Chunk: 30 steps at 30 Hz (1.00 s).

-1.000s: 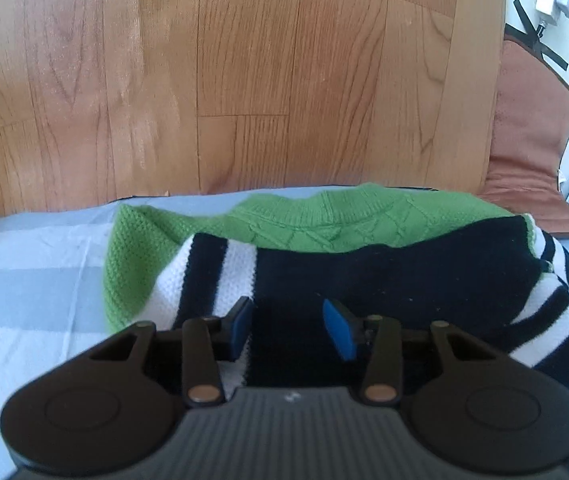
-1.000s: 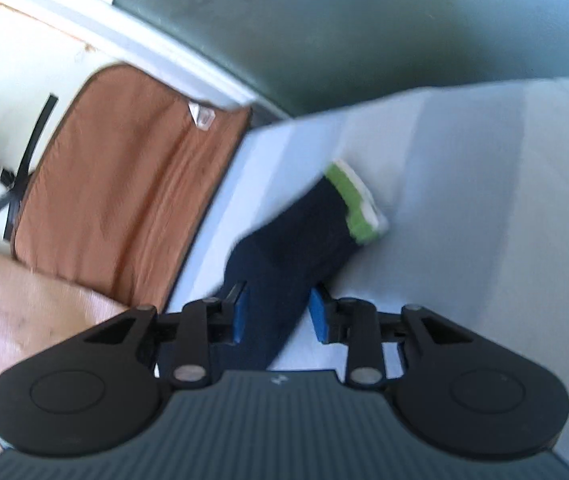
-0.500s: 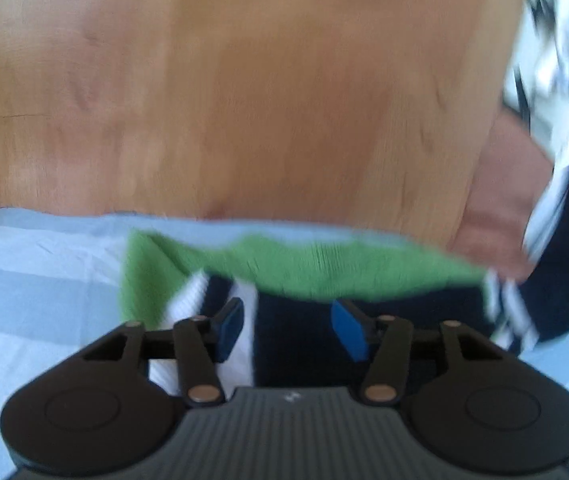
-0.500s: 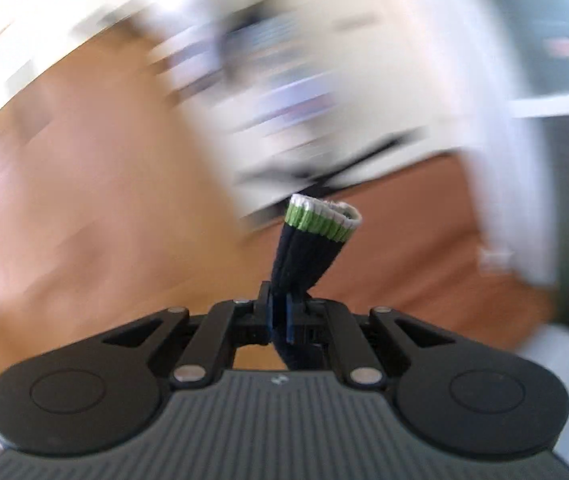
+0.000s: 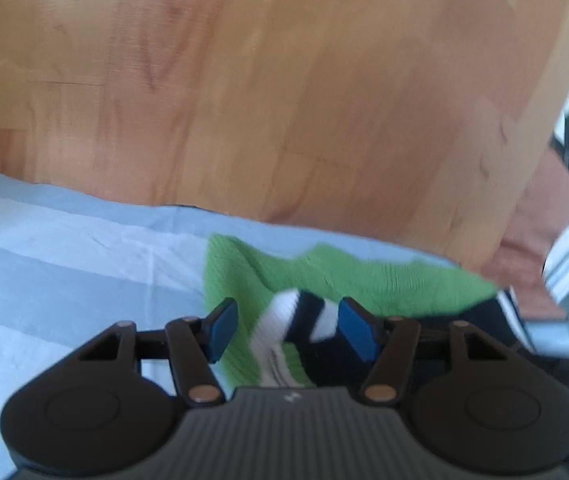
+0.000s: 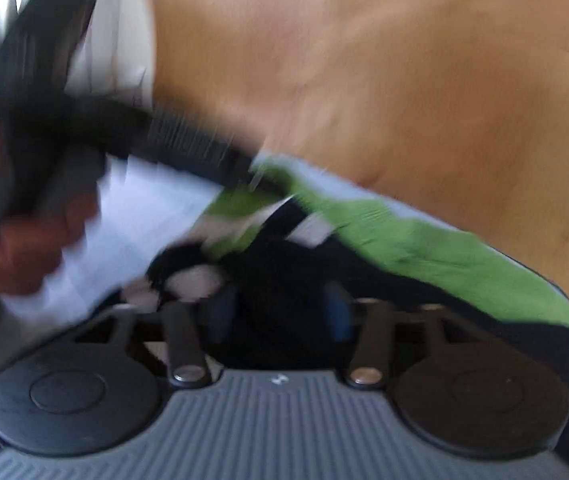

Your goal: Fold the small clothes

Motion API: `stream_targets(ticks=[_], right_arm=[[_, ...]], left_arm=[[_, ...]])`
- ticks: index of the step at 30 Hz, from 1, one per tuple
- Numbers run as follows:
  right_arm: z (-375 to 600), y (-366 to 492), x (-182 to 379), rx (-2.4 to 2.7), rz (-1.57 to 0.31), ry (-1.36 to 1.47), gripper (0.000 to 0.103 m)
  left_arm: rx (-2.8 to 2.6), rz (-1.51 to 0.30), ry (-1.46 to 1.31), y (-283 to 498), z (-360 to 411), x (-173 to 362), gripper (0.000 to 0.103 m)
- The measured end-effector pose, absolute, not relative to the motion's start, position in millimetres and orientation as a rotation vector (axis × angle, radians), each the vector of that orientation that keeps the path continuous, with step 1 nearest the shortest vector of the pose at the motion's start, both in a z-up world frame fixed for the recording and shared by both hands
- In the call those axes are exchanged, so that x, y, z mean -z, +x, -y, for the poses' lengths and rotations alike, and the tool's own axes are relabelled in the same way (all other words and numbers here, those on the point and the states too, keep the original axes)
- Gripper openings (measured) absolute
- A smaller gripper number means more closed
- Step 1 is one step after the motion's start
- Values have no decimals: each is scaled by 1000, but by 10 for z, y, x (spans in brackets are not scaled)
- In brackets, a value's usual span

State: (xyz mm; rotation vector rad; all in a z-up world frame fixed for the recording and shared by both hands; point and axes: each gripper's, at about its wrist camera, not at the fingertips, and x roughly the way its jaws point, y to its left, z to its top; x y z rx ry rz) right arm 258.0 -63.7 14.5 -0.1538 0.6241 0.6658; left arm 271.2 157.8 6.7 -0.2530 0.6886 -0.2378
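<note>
Pointing down at a slant over the near edge of the striped blue sheet (image 5: pixel 64 264), the left gripper (image 5: pixel 284 330) has its jaws standing apart, with the edge of the sweater (image 5: pixel 384 280) lying between the blue pads (image 5: pixel 220 328) but not pressed by them. The right gripper (image 6: pixel 280 312) is aimed the same way over the dark body of the garment; its jaws are also parted, dark knit under them, though heavy blur hides whether anything touches. In the right wrist view, a hand (image 6: pixel 20 248) wrapped round the left gripper's handle shows at the left side.

Both sets of jaws have just been opening. A second ago the right gripper looked sideways across the sheet with a sleeve between its pads, half a second ago it had that sleeve pinched tight, and now the sleeve is let go and the view has swung over to the sweater's body. The left view has slid left, so the garment sits lower and to the right.

The sweater is green knit with navy and white stripes, bunched near the sheet's far edge, by the wooden floor (image 5: pixel 284 100).
</note>
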Motion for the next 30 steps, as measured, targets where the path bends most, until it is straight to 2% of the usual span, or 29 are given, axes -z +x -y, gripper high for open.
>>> stream_targets(ticks=[3, 6, 7, 8, 9, 11, 13, 17, 23, 30], right_arm=[[1298, 2560, -328, -525, -551, 54, 59], [1929, 2697, -311, -295, -556, 175, 58], [2087, 2742, -257, -243, -576, 193, 57], [2199, 2759, -186, -209, -603, 196, 51], [2277, 2780, -91, -189, -641, 177, 44], [2313, 2830, 163, -144, -727, 81, 40], [2369, 2753, 270, -145, -645, 86, 43], [2381, 2755, 180, -125, -659, 113, 45], [2401, 2323, -89, -177, -655, 193, 47], [2337, 1542, -112, -304, -663, 124, 49]], left_arm=[[263, -675, -192, 2635, -1447, -61, 55], [262, -676, -124, 2592, -1334, -58, 50], [245, -690, -88, 2596, -1287, -33, 42], [227, -708, -53, 2616, -1223, 13, 34], [192, -722, -11, 2638, -1176, 55, 19], [144, -687, 59, 2639, -1114, 128, 16], [113, -656, 122, 2616, -1034, 174, 16], [23, -576, 300, 2525, -825, 285, 27], [19, -610, 175, 2290, -1129, 11, 46], [123, -728, 66, 1466, -1450, -109, 56]])
